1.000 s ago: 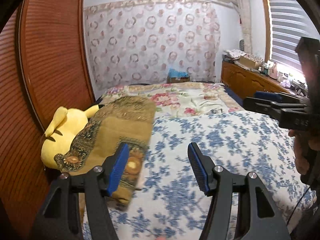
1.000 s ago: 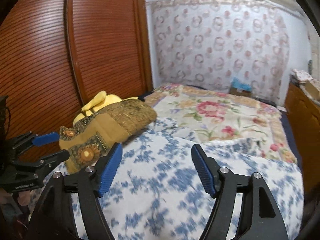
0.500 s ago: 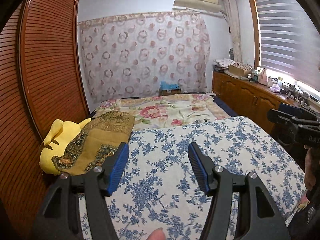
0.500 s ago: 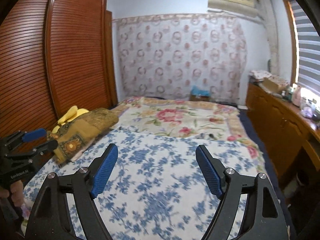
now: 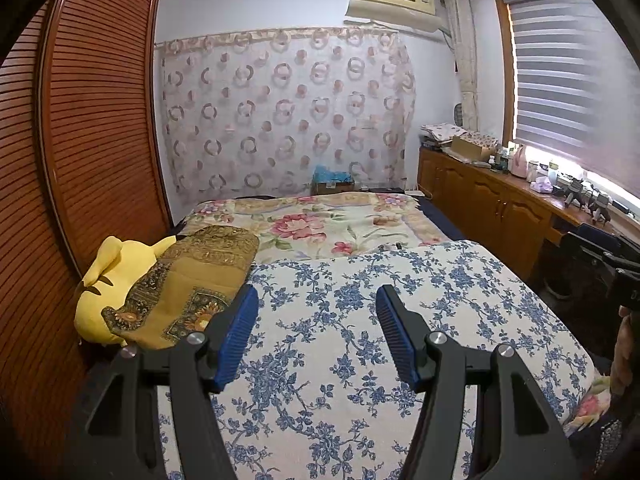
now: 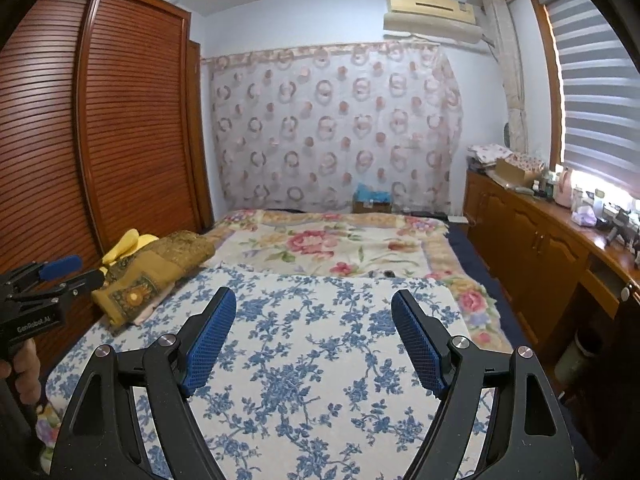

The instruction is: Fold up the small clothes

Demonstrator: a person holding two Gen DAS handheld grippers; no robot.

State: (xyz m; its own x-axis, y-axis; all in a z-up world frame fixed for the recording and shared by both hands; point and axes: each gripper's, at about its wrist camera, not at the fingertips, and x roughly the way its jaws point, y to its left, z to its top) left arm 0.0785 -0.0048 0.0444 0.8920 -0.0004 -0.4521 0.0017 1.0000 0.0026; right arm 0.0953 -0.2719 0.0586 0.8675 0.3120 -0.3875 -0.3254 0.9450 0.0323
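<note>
Both tongs hang above the bed [image 5: 360,360], angled gently down. Left tongs [image 5: 314,332] spread, nothing between; right tongs [image 6: 314,340] have just been opening wider, also empty. The only cloth to fold looks like the gold patterned piece [image 5: 192,280], draped on the yellow plush [image 5: 108,276] at the bed's left edge. Likely soft, light, floppy; pinch it at a corner or hem

In the right wrist view, the black body of the left gripper [image 6: 60,272], at the picture's left edge, bears white lettering that reads "GenRobot.AI"; in the left wrist view, white marks on the right gripper [image 5: 600,248] at the right edge are too cut off to read.
</note>
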